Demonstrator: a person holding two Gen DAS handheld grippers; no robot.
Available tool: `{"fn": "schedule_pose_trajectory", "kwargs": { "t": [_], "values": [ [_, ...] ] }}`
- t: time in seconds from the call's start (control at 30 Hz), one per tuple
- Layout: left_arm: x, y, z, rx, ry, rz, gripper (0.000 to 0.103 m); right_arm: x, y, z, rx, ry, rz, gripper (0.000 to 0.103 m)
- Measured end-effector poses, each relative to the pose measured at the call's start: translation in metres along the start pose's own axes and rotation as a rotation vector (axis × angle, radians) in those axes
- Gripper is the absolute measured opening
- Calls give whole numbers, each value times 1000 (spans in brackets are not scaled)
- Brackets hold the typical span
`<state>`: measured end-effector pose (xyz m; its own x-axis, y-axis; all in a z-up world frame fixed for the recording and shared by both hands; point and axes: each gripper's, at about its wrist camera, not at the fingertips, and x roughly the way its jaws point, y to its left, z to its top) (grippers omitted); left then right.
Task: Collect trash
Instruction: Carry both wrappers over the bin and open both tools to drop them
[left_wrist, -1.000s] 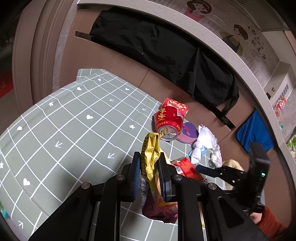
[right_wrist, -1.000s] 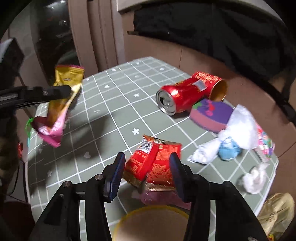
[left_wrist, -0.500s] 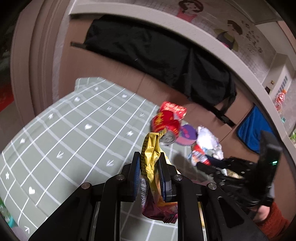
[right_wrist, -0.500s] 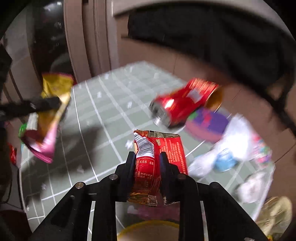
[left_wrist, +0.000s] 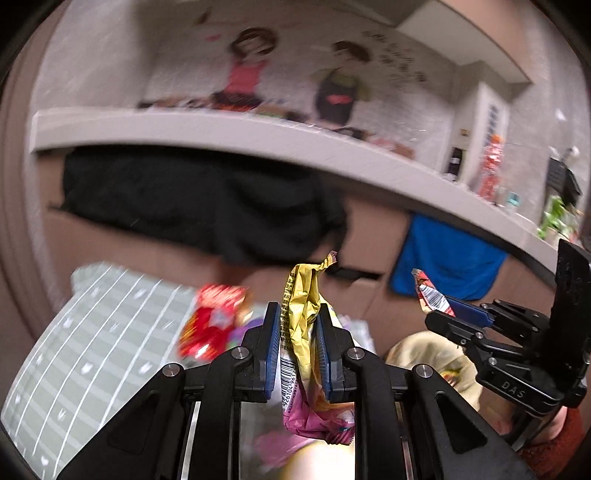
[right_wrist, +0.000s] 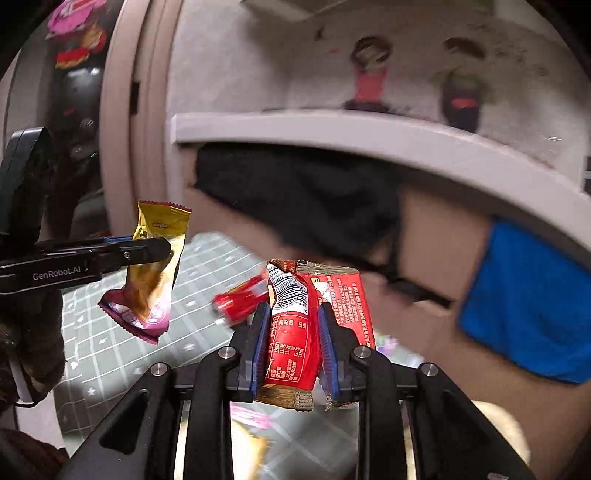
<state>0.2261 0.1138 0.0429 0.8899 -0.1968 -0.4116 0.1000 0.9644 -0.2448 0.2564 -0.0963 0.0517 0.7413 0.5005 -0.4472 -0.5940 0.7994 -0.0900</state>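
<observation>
I have two pieces of trash in hand. My left gripper (left_wrist: 295, 350) is clamped on a yellow-and-pink snack wrapper (left_wrist: 303, 332), and my right gripper (right_wrist: 293, 350) pinches a red snack wrapper (right_wrist: 295, 332); both are off the checked green table mat (left_wrist: 92, 332). Neither is binned yet. A red can (left_wrist: 207, 328) lies on the far part of the mat, with more blurred litter just right of it, so much collecting remains.
</observation>
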Motion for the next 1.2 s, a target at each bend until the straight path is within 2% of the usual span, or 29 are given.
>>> {"fn": "schedule_pose_trajectory", "kwargs": {
  "t": [0.2,0.5,0.8,1.2],
  "values": [
    [26,-79,19,100,-59,-89,19,-55,-58,-4,55,-75,-150,23],
    [60,-164,17,189,-51,-188,19,-106,-118,-31,120,-82,-295,23],
    [102,-214,-18,215,53,-277,19,-119,-157,-64,236,-65,-320,23],
    [147,-233,-53,227,165,-285,19,-99,-193,-106,368,-8,-279,24]
  ]
}}
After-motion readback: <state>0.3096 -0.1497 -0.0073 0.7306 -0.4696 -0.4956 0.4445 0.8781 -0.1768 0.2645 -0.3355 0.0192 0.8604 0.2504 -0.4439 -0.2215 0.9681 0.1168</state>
